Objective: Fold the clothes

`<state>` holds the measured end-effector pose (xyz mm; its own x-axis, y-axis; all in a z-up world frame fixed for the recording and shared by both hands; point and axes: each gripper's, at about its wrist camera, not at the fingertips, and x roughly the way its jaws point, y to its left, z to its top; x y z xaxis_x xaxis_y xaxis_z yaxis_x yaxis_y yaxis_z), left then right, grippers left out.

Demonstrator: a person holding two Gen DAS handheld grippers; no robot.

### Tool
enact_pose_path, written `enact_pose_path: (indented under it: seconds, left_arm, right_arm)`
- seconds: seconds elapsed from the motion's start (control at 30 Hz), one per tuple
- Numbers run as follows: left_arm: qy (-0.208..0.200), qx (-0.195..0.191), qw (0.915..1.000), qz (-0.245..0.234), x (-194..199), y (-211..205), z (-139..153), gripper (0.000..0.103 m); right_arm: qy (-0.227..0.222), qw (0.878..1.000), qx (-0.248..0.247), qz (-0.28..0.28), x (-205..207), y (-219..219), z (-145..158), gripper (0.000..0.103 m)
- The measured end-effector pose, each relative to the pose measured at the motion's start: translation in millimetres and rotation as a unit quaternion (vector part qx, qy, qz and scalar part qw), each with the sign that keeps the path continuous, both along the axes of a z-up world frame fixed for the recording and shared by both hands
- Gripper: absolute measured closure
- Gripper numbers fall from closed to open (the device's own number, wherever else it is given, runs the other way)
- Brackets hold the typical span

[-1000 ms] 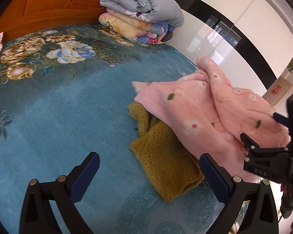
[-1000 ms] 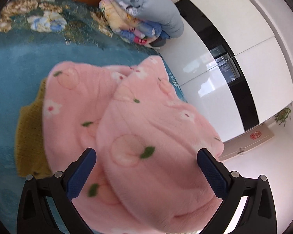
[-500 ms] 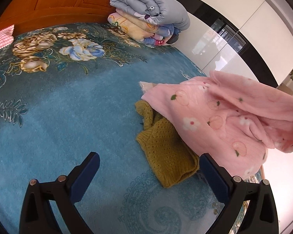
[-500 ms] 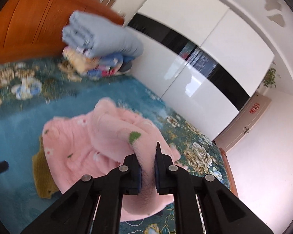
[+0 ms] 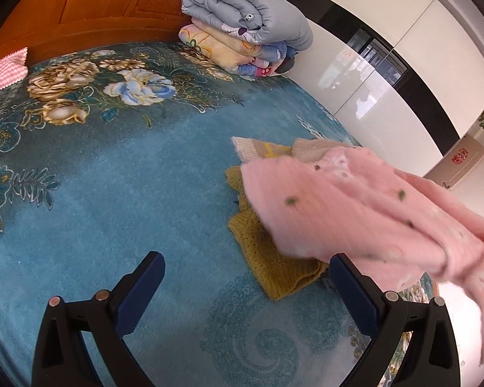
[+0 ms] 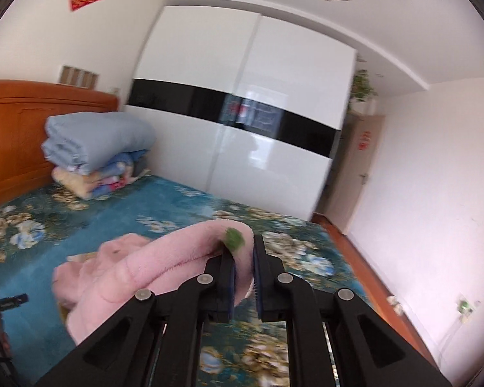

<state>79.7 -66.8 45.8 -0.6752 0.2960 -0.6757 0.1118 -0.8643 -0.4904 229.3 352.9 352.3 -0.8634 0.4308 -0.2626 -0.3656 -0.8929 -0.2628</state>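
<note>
A pink fleece garment [image 5: 355, 213] with green leaf prints hangs in the air at the right of the left wrist view, blurred by motion. My right gripper [image 6: 243, 271] is shut on a fold of the pink garment [image 6: 138, 271], which trails down to the left toward the bed. Under it on the bed lie a mustard knitted sweater [image 5: 271, 258] and a beige knitted piece [image 5: 258, 146]. My left gripper [image 5: 247, 287] stands open low over the blue bedspread [image 5: 113, 193], with nothing between its fingers, just left of the sweater.
A stack of folded quilts [image 5: 245, 29] sits against the wooden headboard [image 5: 90, 3]. A pink patterned cloth [image 5: 3, 71] lies at the far left. A white and black wardrobe [image 6: 242, 122] lines the bed's far side; wooden floor [image 6: 364, 264] runs along the right.
My right gripper closed on the pink garment and lifted it up and to the right, uncovering the beige piece and more of the mustard sweater. My left gripper stayed open, shifting slightly.
</note>
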Motion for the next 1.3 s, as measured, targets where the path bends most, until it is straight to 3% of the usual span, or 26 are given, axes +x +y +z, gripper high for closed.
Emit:
enact_pose_path:
  seconds: [0.17,0.23,0.33,0.53,0.7,0.8,0.87,0.93,1.0,1.13,1.23,1.3]
  left_arm:
    - [0.003,-0.013,0.9998,-0.013,3.0,5.6,3.4,0.000]
    - [0.001,-0.014,0.9998,-0.017,3.3,7.7,3.3,0.000]
    - [-0.003,-0.017,0.9996,-0.023,3.0,10.9,2.3,0.000]
    - [-0.013,-0.035,0.9978,-0.055,4.3,28.1,1.3,0.000]
    - [-0.024,-0.051,0.9933,-0.101,4.4,49.9,-3.0,0.000]
    - [-0.036,-0.061,0.9897,-0.124,4.2,61.4,-8.2,0.000]
    - [-0.047,-0.068,0.9876,-0.133,3.2,67.1,-11.4,0.000]
    - [-0.054,-0.067,0.9861,-0.142,2.0,70.9,-13.6,0.000]
    - [-0.061,-0.066,0.9846,-0.150,0.7,74.4,-15.7,0.000]
    - [-0.077,-0.051,0.9805,-0.174,-3.0,85.5,-22.2,0.000]
    - [-0.095,-0.062,0.9737,-0.198,-7.2,106.0,-33.0,0.001]
    - [-0.094,-0.074,0.9713,-0.206,-3.8,113.9,-35.8,0.001]
  right_arm:
    - [0.005,0.992,-0.022,-0.126,39.0,74.7,-2.6,0.095]
    - [-0.003,0.981,-0.035,-0.189,49.9,110.3,-13.0,0.095]
    - [-0.048,0.961,-0.069,-0.265,56.8,163.6,-46.6,0.095]
    - [-0.176,0.916,-0.191,-0.304,55.3,213.5,-168.4,0.095]
    - [-0.235,0.897,-0.215,-0.306,54.4,213.0,-222.1,0.095]
    - [-0.247,0.900,-0.206,-0.294,54.2,211.4,-217.7,0.093]
    - [-0.254,0.905,-0.192,-0.281,54.8,208.4,-207.6,0.087]
    - [-0.266,0.910,-0.178,-0.264,57.1,202.5,-196.6,0.064]
    - [-0.274,0.915,-0.168,-0.244,60.2,194.4,-184.6,0.049]
    - [-0.262,0.931,-0.125,-0.220,69.0,166.5,-154.7,0.036]
    - [-0.208,0.945,-0.176,-0.181,65.0,148.7,-151.3,0.036]
    - [-0.194,0.939,-0.246,-0.140,47.2,134.0,-167.8,0.036]
